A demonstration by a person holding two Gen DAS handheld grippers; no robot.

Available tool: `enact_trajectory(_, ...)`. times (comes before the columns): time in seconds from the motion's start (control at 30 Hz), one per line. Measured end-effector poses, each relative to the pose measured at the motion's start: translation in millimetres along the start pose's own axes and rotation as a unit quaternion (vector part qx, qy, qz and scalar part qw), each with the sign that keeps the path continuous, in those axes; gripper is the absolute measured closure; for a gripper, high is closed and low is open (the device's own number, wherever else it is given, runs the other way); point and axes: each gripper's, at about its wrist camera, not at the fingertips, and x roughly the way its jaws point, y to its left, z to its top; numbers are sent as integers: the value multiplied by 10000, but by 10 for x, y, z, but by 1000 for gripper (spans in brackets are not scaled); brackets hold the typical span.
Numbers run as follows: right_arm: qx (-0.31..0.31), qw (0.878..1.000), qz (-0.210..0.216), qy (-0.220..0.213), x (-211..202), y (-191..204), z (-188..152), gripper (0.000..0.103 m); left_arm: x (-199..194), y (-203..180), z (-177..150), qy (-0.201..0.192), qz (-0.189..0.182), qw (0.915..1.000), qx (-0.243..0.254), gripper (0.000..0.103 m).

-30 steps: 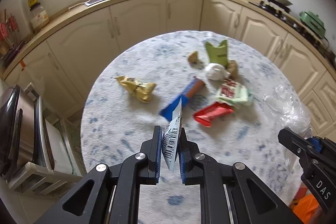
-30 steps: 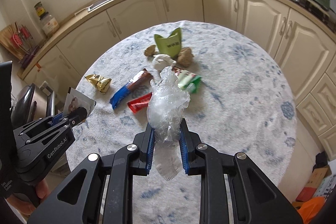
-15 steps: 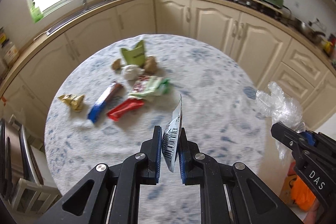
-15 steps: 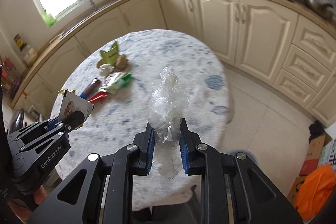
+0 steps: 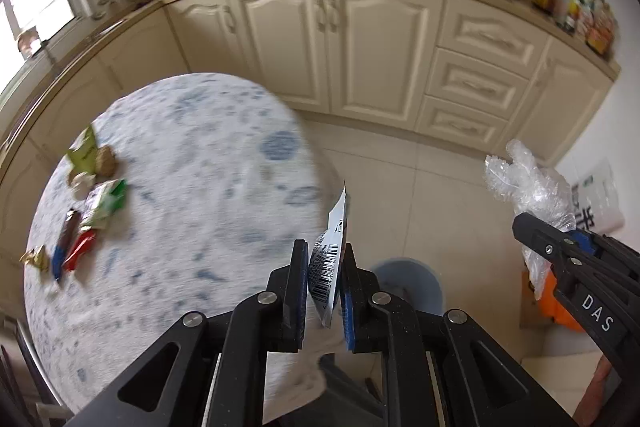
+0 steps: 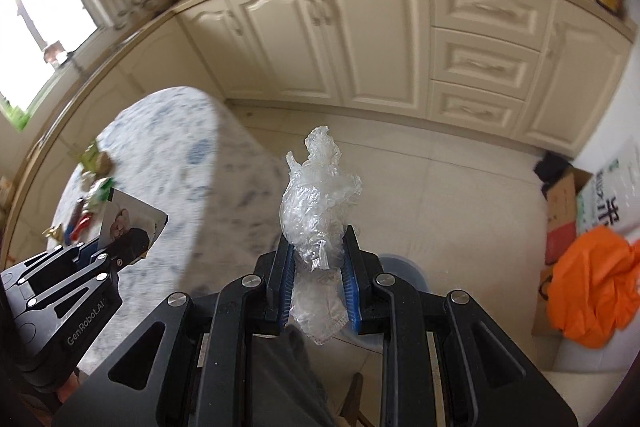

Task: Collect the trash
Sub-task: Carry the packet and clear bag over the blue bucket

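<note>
Over the tiled floor beside the table (image 5: 168, 187), both grippers now face a blue bin (image 5: 416, 277) low in each wrist view; half a second ago they looked across the tabletop, so the pair has swung off the table toward the drop point. Left gripper (image 5: 325, 283): jaws closed to a narrow gap on a flat packet (image 5: 330, 259) with a barcode, held edge-on. Right gripper (image 6: 319, 283): jaws closed on a crumpled clear plastic wad (image 6: 316, 211) that stands up above the fingers. Neither grip has altered during the swing. The bin is partly hidden behind the fingers in both views, so how squarely each load sits above it cannot be told. Several wrappers (image 5: 86, 223) remain clustered on the far left of the table, well apart from both grippers. Judgement: transport phase is nearly done; release into the bin comes next, then further trips for the remaining litter.
</note>
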Motion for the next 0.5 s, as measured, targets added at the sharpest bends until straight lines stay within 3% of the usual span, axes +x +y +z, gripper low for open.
enact_trajectory(0.27,729,9958,-532,138,-47,-849,-119,81,520,-868,212,490,-366,9958,681,92)
enact_trajectory(0.5,1235,9884,-846,253,-69,-1378,-221,81,915,-1306,355,807,-599,9900,986,91)
